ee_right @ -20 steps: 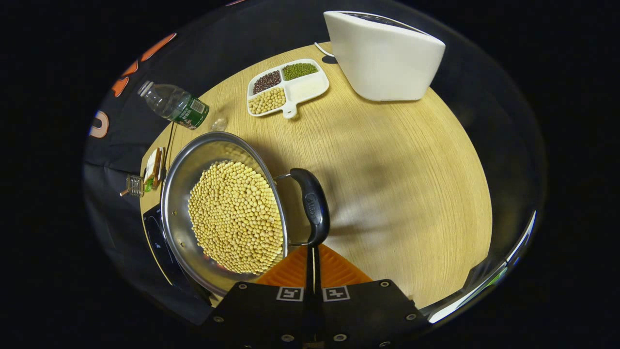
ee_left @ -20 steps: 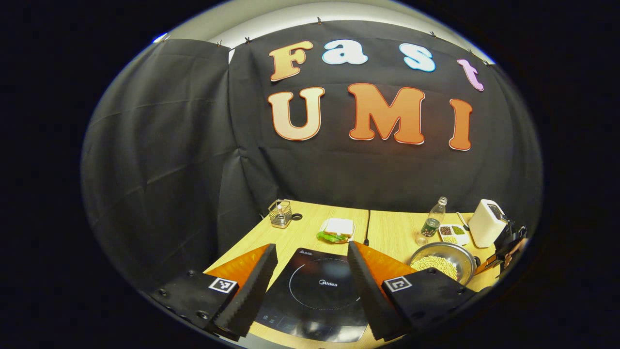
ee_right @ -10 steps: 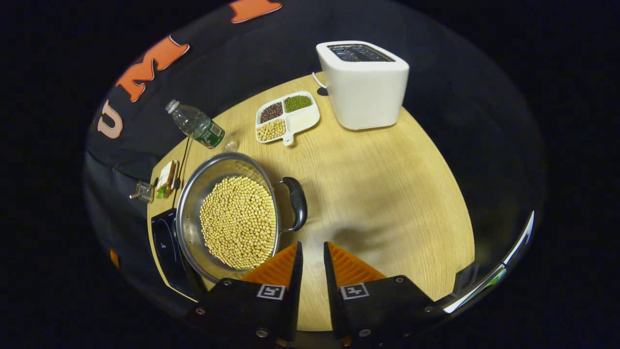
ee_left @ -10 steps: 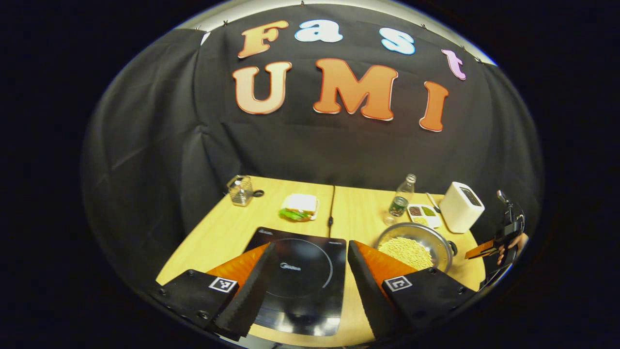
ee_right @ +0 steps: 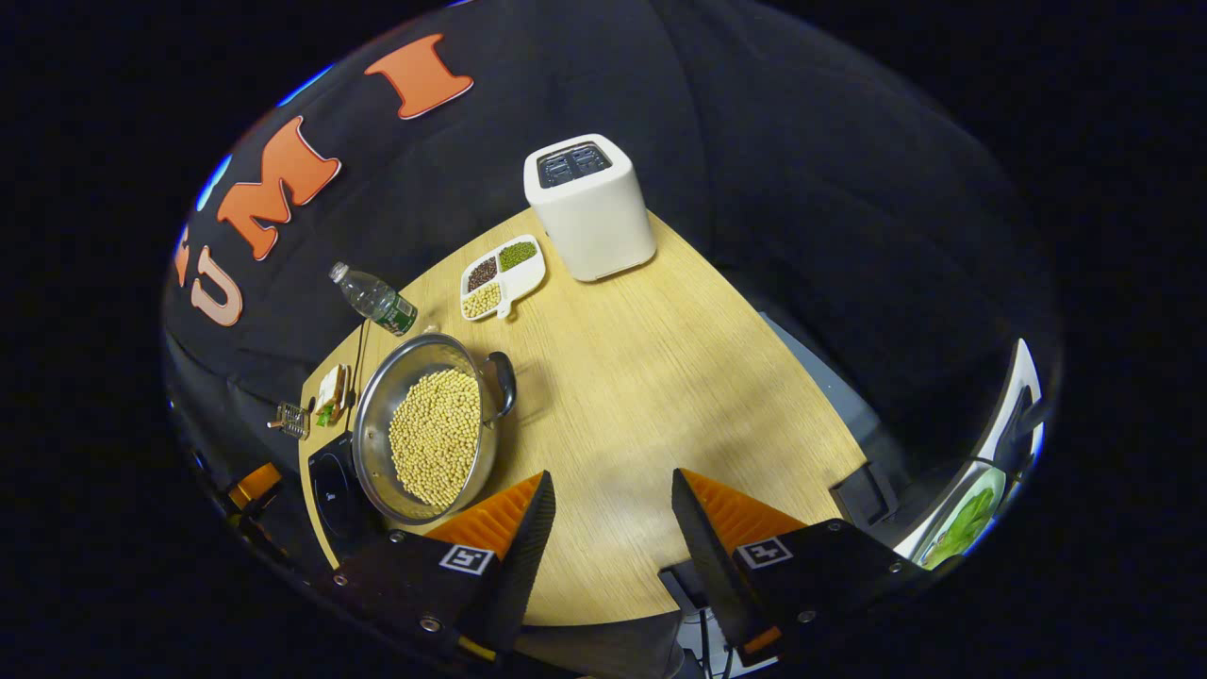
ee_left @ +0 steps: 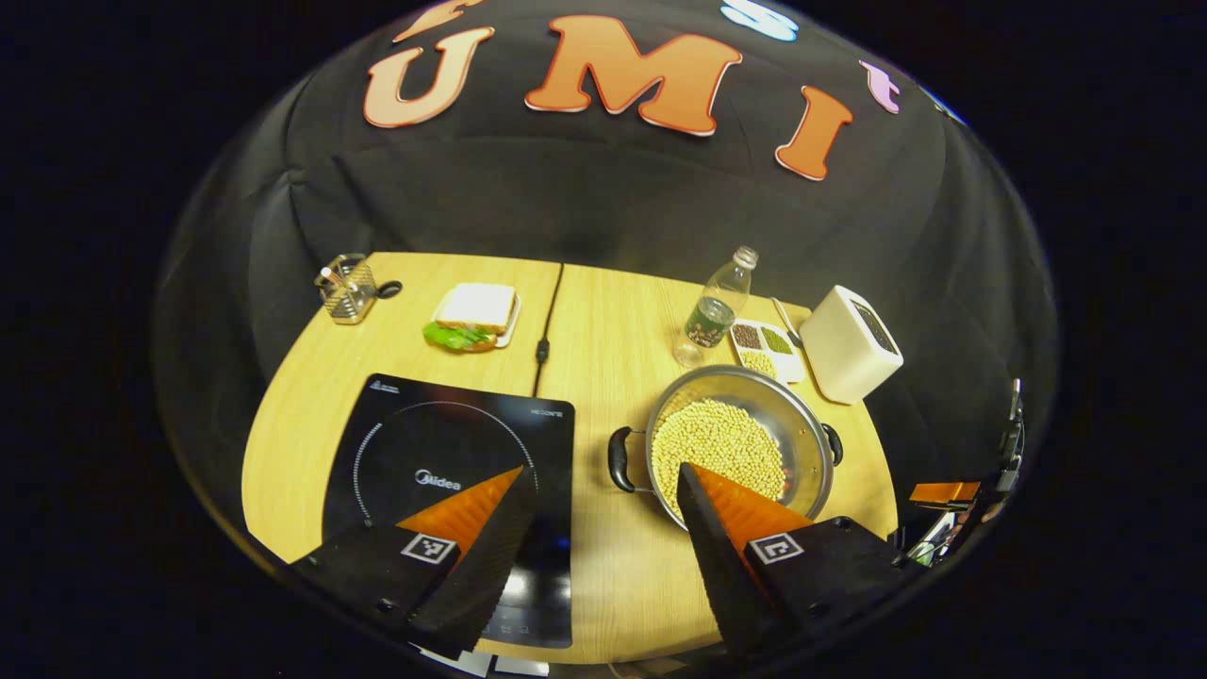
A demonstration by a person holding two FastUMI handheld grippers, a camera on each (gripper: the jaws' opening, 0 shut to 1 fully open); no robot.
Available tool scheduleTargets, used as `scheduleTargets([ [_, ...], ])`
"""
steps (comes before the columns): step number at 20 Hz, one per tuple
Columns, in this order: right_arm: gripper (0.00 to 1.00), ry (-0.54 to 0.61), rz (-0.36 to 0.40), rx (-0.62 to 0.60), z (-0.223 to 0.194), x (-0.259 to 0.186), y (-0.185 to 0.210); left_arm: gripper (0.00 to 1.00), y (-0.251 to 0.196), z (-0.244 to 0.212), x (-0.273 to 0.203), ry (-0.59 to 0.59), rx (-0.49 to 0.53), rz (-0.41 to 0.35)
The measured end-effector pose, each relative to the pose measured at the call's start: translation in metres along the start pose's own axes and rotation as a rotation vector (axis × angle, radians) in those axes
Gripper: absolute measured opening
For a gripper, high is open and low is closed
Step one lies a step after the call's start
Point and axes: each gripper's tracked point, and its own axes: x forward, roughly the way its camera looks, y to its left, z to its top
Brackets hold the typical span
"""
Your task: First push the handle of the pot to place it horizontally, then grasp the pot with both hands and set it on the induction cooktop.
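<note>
Both grippers, left and right, hung spread apart and empty above the table, presumably readying a two-handed lift, while the pot sat at three o'clock of the cooktop.

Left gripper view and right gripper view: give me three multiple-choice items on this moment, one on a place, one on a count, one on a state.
1. Where does the round steel pot of yellow beans stand?
A. on the black induction cooktop
B. on the wooden table beside the cooktop
C. on the white toaster

2. How many compartments of the white divided dish hold beans?
A. one
B. three
C. five

3. How stands the right gripper?
A. open, holding nothing
B. shut on a handle
C. shut on the bottle

Key: 1 B, the pot rests on wood. 2 B, three fills show. 3 A, table shows between its fingers.
</note>
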Motion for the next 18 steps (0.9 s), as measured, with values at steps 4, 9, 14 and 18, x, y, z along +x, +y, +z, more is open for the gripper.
scheduleTargets([
  [4,0.85,-0.009,0.000,-0.017,0.005,0.000,0.003,0.98,-0.019,-0.011,0.037,0.113,-0.030,-0.047],
  [9,0.92,0.000,0.054,-0.069,0.023,0.014,0.032,0.98,-0.024,-0.023,0.069,0.204,-0.045,-0.045],
  [14,0.93,0.043,0.086,-0.139,0.033,0.047,0.069,0.99,-0.021,-0.026,0.101,0.241,-0.021,-0.006],
  [18,0.92,0.084,0.106,-0.174,0.037,0.079,0.094,0.99,-0.027,-0.025,0.122,0.247,0.004,-0.009],
])
